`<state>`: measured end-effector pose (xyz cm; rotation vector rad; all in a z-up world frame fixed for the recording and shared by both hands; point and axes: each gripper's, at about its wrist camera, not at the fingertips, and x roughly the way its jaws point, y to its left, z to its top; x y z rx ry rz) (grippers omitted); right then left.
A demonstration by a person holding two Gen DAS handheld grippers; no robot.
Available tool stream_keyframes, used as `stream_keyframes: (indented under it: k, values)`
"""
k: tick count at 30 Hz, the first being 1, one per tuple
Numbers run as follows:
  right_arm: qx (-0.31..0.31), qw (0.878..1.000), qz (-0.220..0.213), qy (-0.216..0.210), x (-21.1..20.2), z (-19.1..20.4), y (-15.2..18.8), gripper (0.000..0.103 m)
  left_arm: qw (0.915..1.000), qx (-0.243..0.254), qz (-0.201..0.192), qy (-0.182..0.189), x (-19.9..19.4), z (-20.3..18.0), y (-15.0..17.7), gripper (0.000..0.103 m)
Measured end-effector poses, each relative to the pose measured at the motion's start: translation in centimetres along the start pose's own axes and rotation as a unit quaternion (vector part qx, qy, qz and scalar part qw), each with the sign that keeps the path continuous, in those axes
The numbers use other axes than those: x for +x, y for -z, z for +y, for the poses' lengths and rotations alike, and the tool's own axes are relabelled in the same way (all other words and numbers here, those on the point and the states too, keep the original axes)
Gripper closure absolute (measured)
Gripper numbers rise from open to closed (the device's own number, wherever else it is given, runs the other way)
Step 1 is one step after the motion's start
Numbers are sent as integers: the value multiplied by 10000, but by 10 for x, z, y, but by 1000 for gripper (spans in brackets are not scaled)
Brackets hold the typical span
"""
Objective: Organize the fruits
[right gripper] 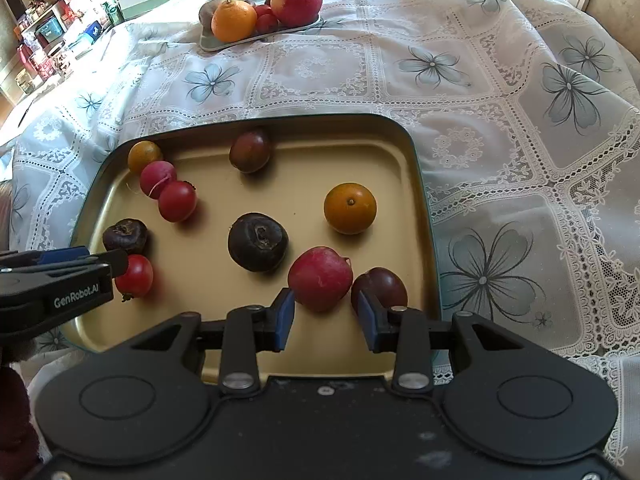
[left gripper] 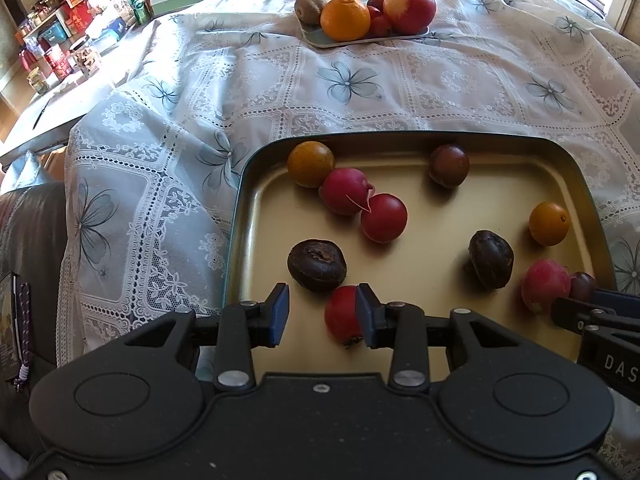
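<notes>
Clutter of boxes and tins (left gripper: 60,36) fills the shelves at far left, beyond the lace tablecloth (left gripper: 168,128) with blue flowers that covers the table. On the cloth sits the gold tray (left gripper: 248,216), its near-left part under the left gripper (left gripper: 322,312), whose blue-padded jaws stand spread; a small red tomato (left gripper: 340,316) lies against the inner face of its right-hand pad, with open space to the other pad, so nothing is pinched. Just beyond that tomato rests a dark brown water chestnut (left gripper: 317,265). Farther back on the left of the tray an orange citrus (left gripper: 311,164), a pink radish (left gripper: 344,191) and another red tomato (left gripper: 384,218) touch in a slanting row. Toward the middle back lies a dark purple tomato (right gripper: 250,151), and in the tray's centre a second water chestnut (right gripper: 258,241). To the right of it sits a small orange (right gripper: 350,208), apart from its neighbours. Near the front right, the right gripper (right gripper: 326,314) is likewise spread, with a second radish (right gripper: 320,278) just ahead of the gap between its pads and a dark plum-coloured tomato (right gripper: 380,288) touching that radish and pressed by the right-hand pad's outer side. Far back on the cloth, a pale plate (right gripper: 224,43) holds a kiwi (left gripper: 311,7), a stemmed orange (right gripper: 233,20), small red fruits and a big red apple (right gripper: 300,2).
</notes>
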<state>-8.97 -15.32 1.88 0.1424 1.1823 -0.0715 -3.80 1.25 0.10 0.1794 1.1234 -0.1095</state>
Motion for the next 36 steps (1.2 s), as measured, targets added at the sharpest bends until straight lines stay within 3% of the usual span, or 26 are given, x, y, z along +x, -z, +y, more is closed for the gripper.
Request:
stream_keyframes:
  k: [36]
  values:
    - [5, 9999, 146, -57, 5, 3, 1, 66, 10000, 15, 59, 32, 1, -2, 1, 57]
